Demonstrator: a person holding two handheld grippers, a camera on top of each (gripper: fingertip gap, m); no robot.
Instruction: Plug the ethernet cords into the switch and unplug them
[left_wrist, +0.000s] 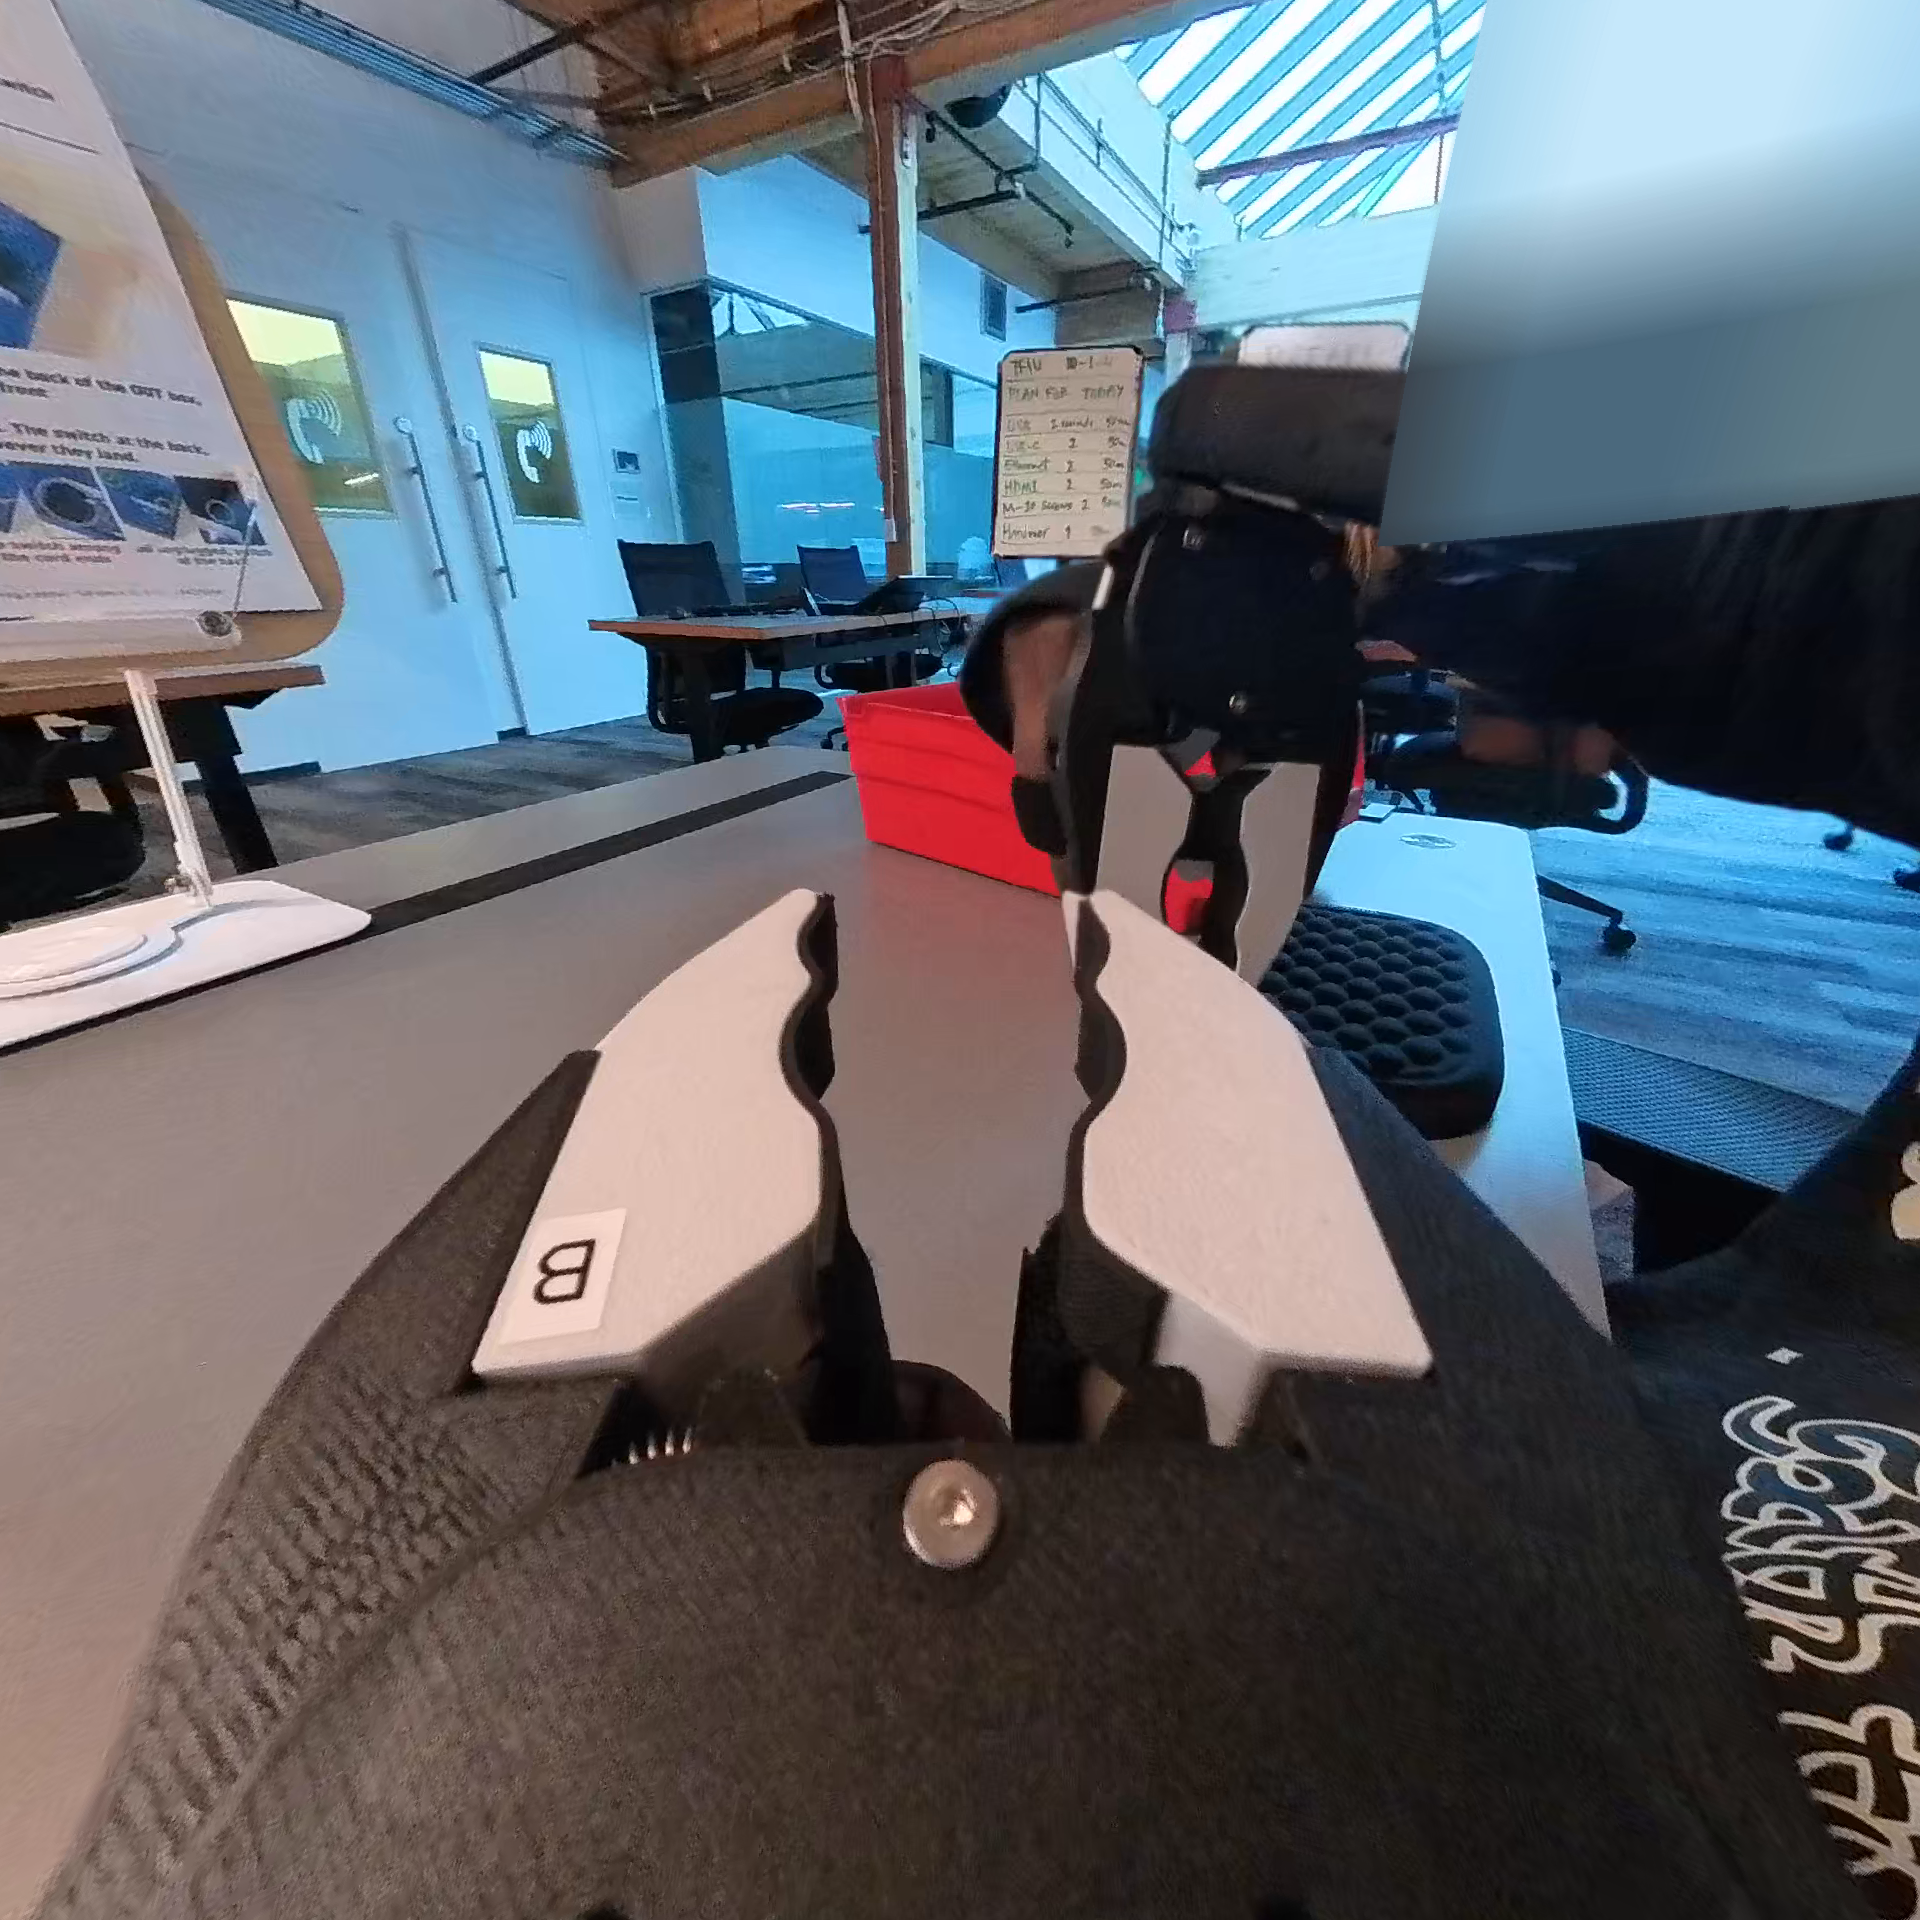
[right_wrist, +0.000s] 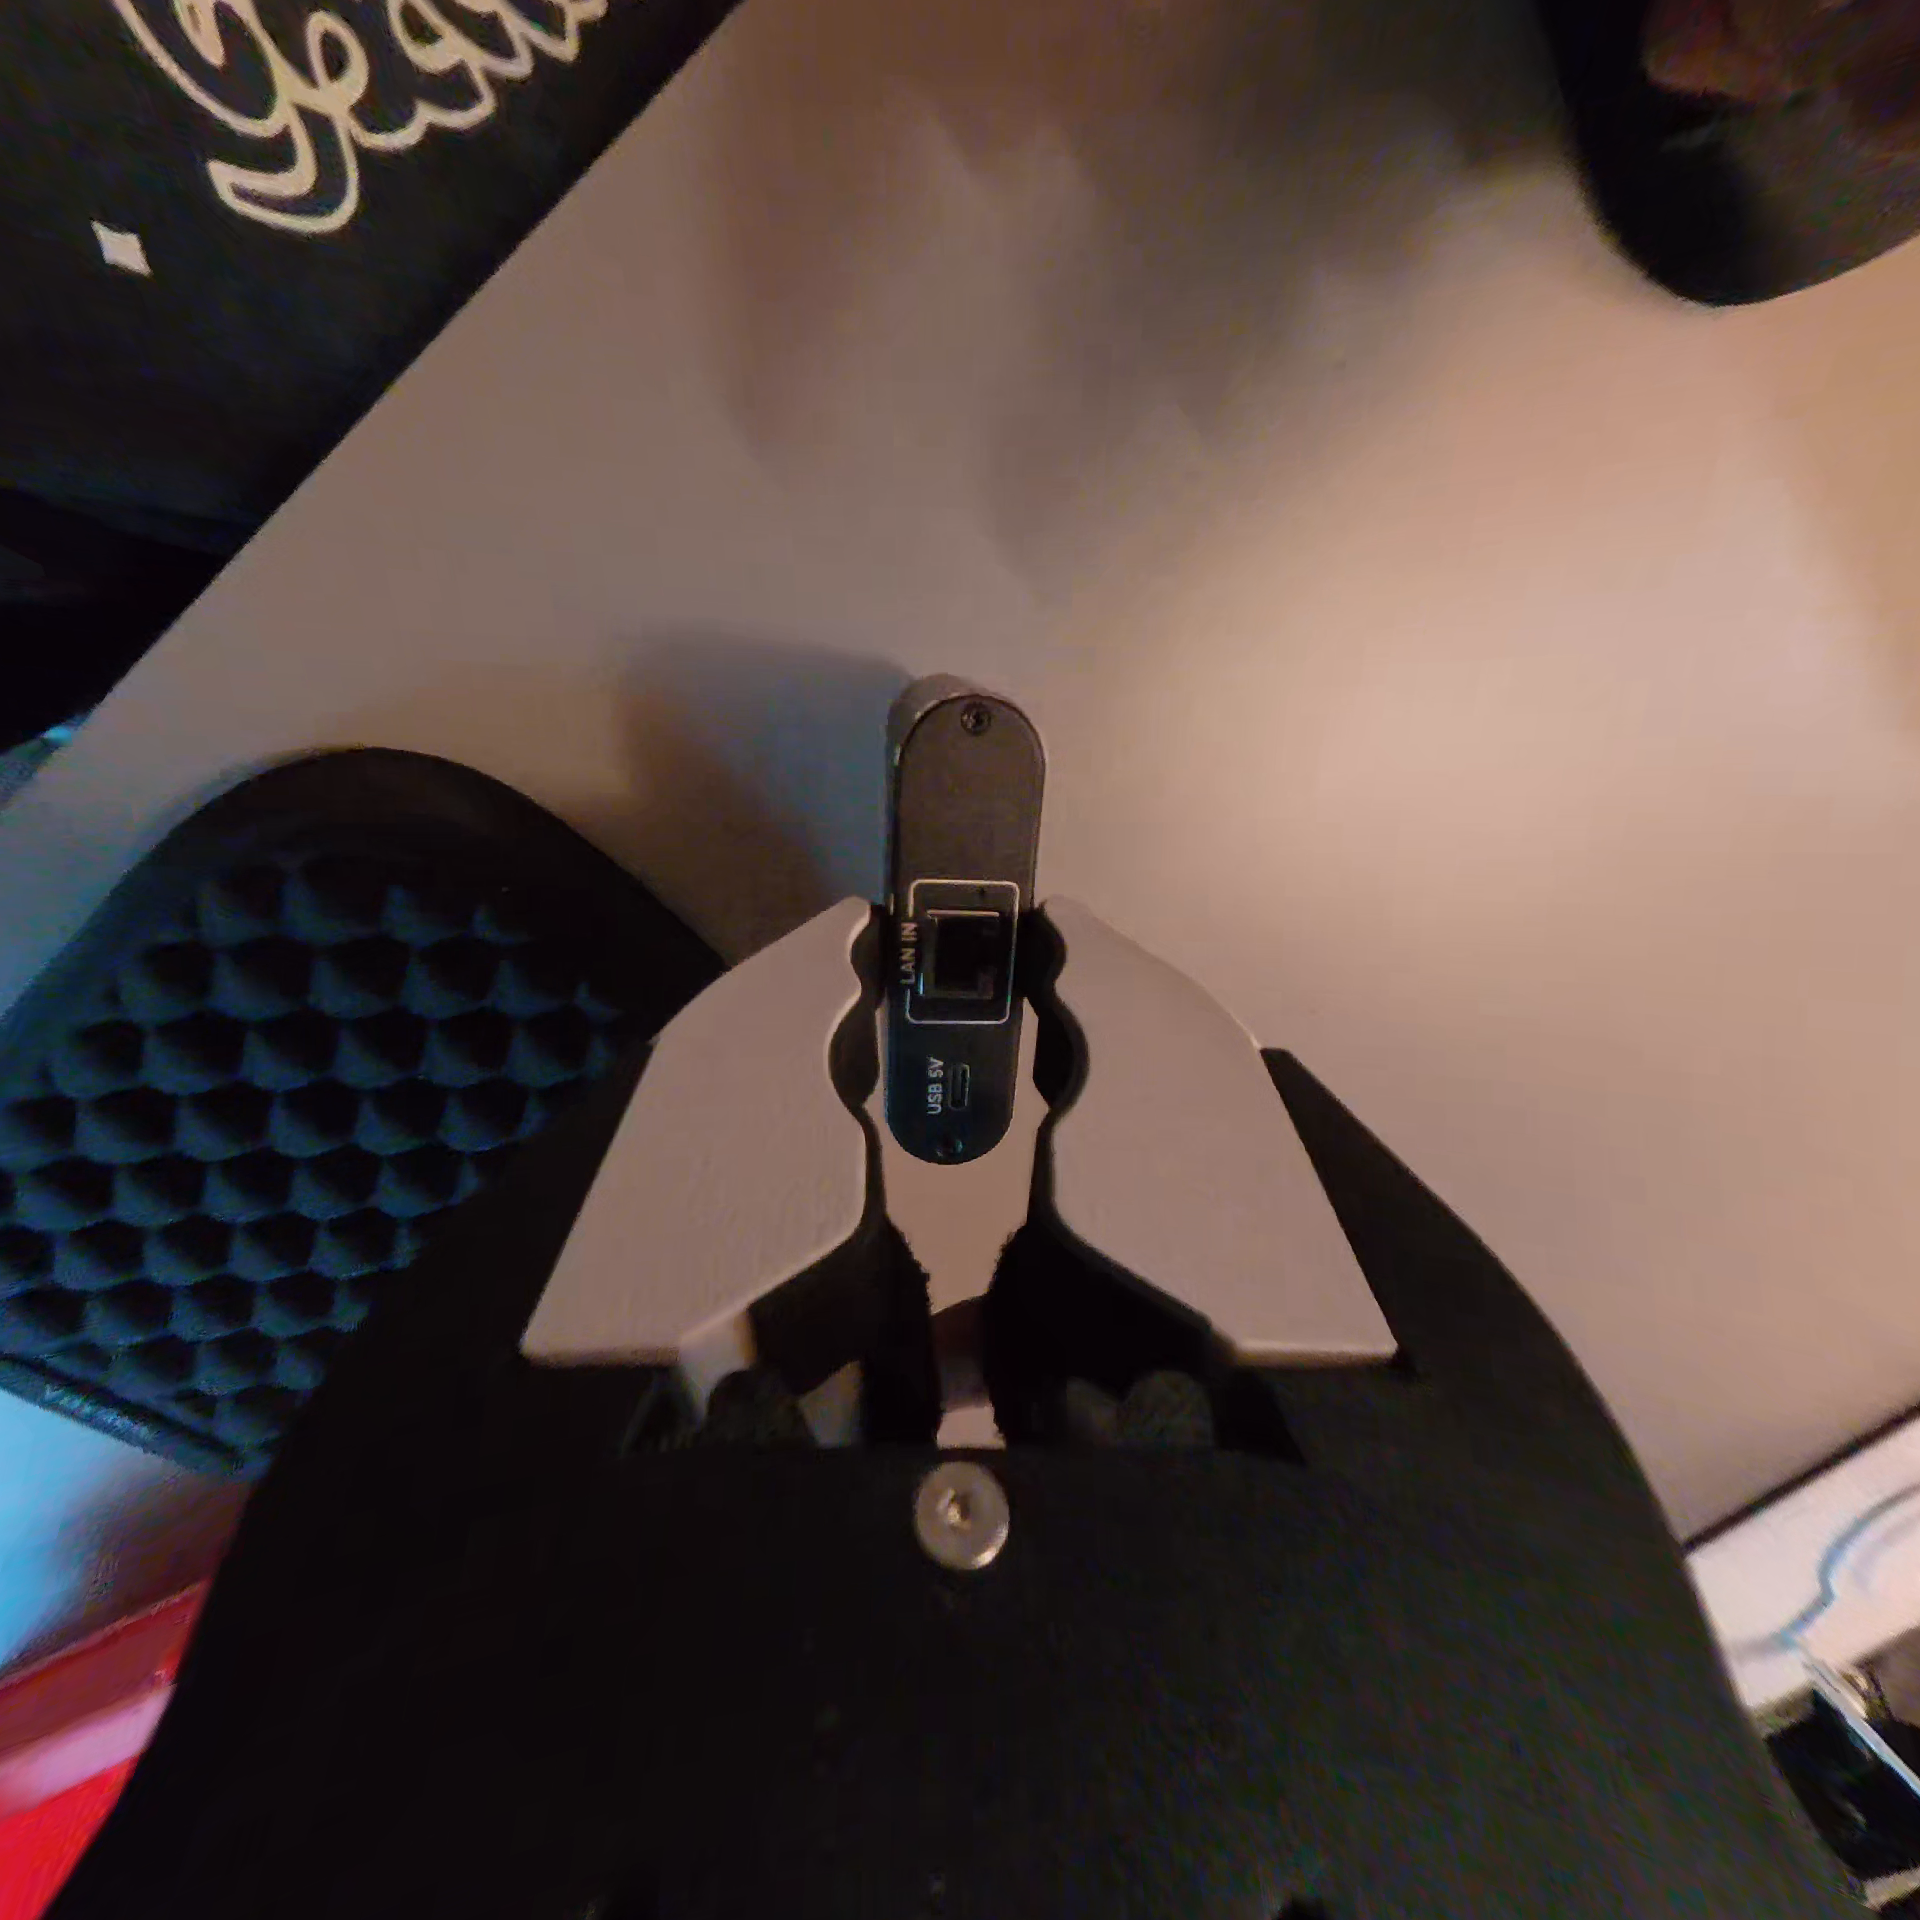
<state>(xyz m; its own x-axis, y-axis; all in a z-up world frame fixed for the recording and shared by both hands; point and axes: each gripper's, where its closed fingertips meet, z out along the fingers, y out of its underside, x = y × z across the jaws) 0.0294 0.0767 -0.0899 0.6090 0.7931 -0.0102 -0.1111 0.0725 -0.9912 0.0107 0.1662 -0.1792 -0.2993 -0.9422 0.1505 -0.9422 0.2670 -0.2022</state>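
My right gripper (right_wrist: 961, 920) is shut on the switch (right_wrist: 966, 790), a small dark flat device. It grips the switch by its two sides, over a white table (right_wrist: 1351, 675). The end face with one ethernet port (right_wrist: 968, 954) and a smaller port below it faces the camera, and both ports are empty. My left gripper (left_wrist: 951, 925) is open and empty, low over a grey table (left_wrist: 364, 1122). In the left wrist view the right gripper (left_wrist: 1195, 925) points down just ahead and to the right. No ethernet cord is in view.
A red bin (left_wrist: 935, 790) stands on the grey table behind the grippers. A black honeycomb pad (left_wrist: 1382, 1008) lies on the white table, and it also shows in the right wrist view (right_wrist: 312, 1091). A sign on a white stand (left_wrist: 156, 925) is at the left. The person's dark sleeve (left_wrist: 1662, 665) crosses the right. My hands' fingertips stand some 12 centimetres from each other.
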